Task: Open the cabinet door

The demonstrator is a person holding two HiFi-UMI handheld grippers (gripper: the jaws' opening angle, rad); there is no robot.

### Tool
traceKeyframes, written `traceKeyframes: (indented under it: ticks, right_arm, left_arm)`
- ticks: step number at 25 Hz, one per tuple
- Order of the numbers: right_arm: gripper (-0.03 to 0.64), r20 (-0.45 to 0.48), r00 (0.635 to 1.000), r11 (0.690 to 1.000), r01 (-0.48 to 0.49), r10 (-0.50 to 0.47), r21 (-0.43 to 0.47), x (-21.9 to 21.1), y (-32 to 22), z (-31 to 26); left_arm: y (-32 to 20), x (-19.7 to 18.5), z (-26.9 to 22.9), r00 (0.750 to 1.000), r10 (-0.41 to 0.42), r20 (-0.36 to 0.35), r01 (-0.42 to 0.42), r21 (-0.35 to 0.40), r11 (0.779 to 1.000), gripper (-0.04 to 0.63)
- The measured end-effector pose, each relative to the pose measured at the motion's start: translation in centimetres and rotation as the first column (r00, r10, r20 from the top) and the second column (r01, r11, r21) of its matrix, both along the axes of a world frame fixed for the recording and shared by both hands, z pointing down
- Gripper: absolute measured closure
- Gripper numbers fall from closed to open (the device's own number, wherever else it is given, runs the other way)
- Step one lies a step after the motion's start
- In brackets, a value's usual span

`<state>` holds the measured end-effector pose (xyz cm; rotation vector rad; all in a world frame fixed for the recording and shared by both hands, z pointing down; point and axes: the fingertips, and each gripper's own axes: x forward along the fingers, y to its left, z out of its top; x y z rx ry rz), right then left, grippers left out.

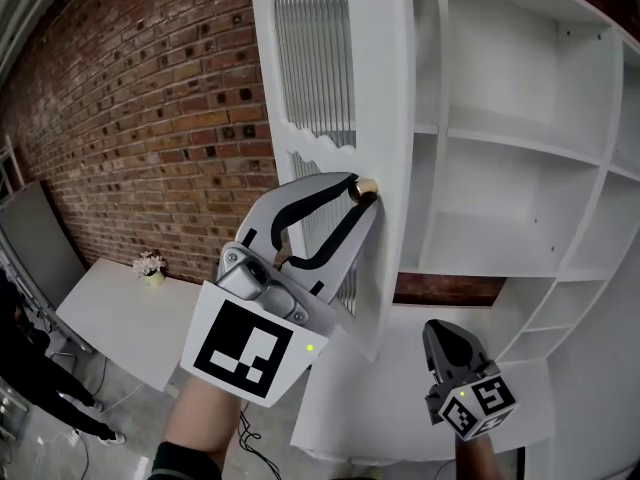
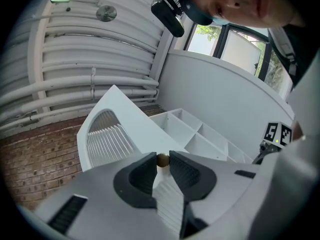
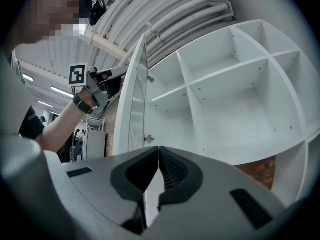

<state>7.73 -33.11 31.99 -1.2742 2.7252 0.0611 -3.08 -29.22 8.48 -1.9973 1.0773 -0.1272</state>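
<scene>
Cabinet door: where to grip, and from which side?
Grip the brass knob near the cabinet door's free edge, coming from the front face with fingers either side. It stands proud of the flat panel, and the left gripper pinches it that way.

An industrial, loft-like workshop: bare brick wall (image 1: 130, 98), exposed ceiling pipes (image 2: 90, 79), white table (image 1: 120, 313).

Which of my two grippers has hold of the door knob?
The left gripper: its pads pinch the brass knob on the cabinet door. The right gripper hangs lower, jaws together, empty.
</scene>
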Motion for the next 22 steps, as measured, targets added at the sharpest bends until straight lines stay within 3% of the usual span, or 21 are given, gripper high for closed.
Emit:
traceKeyframes:
  ticks: [22]
  right_arm:
    - [0.612,-0.021,1.000,1.000,-0.008,0.008,-0.019,-6.0,5.1,0.7]
  left_arm:
    - [5.0,-10.9,0.2,0.992,-0.012,-0.122,0.007,-0.040,0.999,0.506]
